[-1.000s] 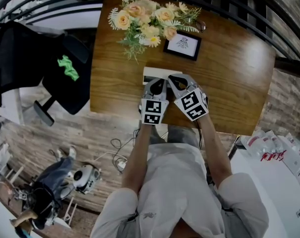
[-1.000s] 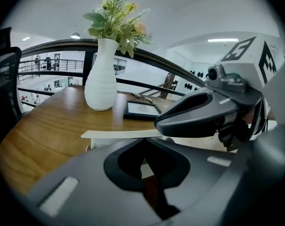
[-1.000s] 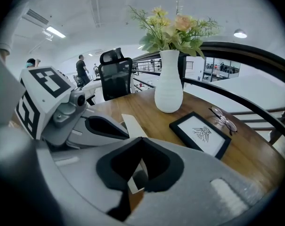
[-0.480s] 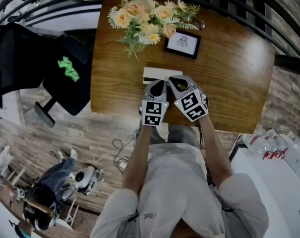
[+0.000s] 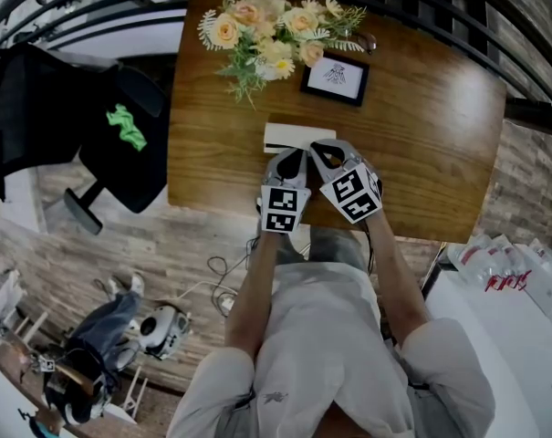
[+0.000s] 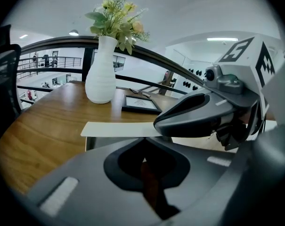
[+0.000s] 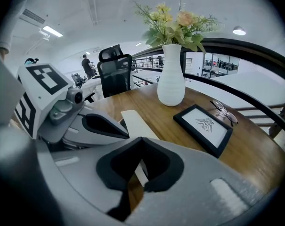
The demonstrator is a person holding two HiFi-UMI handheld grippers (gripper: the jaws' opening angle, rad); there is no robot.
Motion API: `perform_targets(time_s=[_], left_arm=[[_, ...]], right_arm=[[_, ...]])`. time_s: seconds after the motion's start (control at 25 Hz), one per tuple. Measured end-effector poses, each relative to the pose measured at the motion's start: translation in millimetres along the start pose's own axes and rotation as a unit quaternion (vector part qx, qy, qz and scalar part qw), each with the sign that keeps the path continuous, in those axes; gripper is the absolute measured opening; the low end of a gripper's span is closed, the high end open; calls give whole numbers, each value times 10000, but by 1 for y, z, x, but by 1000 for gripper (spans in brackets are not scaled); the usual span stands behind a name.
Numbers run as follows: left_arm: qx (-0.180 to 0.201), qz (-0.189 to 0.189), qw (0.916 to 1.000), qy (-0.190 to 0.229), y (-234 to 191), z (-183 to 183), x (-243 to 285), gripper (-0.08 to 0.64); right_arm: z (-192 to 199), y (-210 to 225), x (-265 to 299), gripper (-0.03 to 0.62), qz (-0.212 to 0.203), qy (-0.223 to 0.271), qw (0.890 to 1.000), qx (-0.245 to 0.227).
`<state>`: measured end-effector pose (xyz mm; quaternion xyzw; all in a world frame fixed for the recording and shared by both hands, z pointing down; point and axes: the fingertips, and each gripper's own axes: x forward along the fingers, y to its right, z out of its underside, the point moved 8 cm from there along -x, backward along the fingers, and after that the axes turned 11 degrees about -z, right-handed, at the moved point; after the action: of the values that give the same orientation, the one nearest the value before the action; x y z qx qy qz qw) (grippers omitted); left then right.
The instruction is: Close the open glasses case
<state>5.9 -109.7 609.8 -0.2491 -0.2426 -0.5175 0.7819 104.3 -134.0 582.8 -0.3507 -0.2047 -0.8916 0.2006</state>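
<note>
Nothing has moved: left gripper (image 5: 292,156) and right gripper (image 5: 317,146) stay pressed together, empty, at frame centre. The glasses case (image 5: 296,136) runs left-right.

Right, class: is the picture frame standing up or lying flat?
Lying flat: the frame rests face up on the table, and the head view shows its whole picture from above.

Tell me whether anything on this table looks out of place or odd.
One thing: the eyeglasses lie bare on the wooden table just beyond the picture frame, well apart from the cream glasses case. Nothing looks spilled or damaged.
</note>
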Motion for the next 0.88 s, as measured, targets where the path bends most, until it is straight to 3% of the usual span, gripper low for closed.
perform_targets(time_s=[0.88], left_arm=[[-140,60,9995,-262,2,13,-3,20]], right_arm=[[10,-6,5,3,-66,-108,9999,85]])
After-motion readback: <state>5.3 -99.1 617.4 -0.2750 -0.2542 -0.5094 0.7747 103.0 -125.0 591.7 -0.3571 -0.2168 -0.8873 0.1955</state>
